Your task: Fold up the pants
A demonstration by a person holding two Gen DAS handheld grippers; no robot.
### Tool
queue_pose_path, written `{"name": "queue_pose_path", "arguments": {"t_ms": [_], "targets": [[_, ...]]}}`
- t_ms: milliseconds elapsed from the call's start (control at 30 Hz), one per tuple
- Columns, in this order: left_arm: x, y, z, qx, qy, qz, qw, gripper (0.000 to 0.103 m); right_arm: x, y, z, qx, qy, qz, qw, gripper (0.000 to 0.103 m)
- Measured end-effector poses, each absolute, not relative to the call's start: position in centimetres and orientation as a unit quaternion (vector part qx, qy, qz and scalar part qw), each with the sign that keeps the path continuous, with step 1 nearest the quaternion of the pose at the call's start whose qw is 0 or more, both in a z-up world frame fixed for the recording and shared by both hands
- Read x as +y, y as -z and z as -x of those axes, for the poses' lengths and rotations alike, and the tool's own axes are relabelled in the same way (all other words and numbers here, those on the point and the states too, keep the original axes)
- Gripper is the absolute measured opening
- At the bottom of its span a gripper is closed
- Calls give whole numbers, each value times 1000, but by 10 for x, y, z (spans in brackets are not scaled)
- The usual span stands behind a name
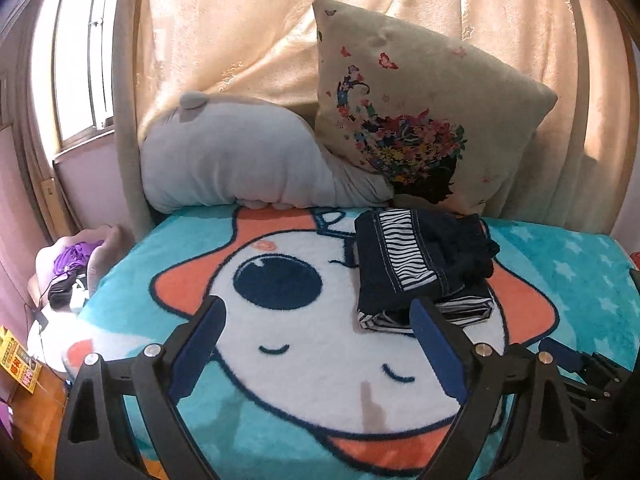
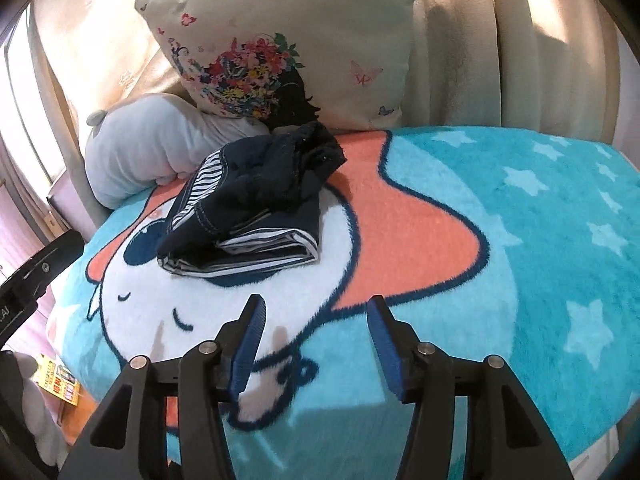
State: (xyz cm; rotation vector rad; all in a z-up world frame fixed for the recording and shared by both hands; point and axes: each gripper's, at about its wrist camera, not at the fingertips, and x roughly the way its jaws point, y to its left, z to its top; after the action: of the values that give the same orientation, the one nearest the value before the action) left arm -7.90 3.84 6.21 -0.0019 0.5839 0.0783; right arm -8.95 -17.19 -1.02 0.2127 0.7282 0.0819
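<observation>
Both grippers, left gripper (image 1: 316, 320) and right gripper (image 2: 314, 320), hang empty with jaws apart over the teal cartoon fleece blanket (image 2: 500, 240), while the dark navy stripe-lined folded pants (image 2: 256, 204) sit near its pillow-side edge, loose top layer likely to flop open if bumped.

We cannot see the folded pants' (image 1: 416, 260) near corner behind the left gripper's finger (image 1: 436, 344). The cushion (image 1: 424, 120) hides the grey pillow's (image 1: 232, 160) right end, and the yellow box's (image 1: 18, 364) print is unreadable.
</observation>
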Motion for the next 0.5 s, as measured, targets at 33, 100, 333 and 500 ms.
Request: {"name": "queue_pose_path", "arguments": {"t_ms": [33, 100, 333, 500], "targets": [[39, -63, 81, 288, -38, 1, 957, 93, -170, 10, 91, 355, -41, -102, 928, 58], [38, -63, 85, 291, -41, 1, 956, 93, -167, 9, 94, 355, -43, -101, 928, 59], [35, -61, 92, 293, -46, -9, 955, 95, -159, 7, 99, 356, -42, -87, 930, 62], [33, -58, 91, 302, -29, -8, 953, 96, -157, 9, 98, 360, -39, -83, 929, 63]]}}
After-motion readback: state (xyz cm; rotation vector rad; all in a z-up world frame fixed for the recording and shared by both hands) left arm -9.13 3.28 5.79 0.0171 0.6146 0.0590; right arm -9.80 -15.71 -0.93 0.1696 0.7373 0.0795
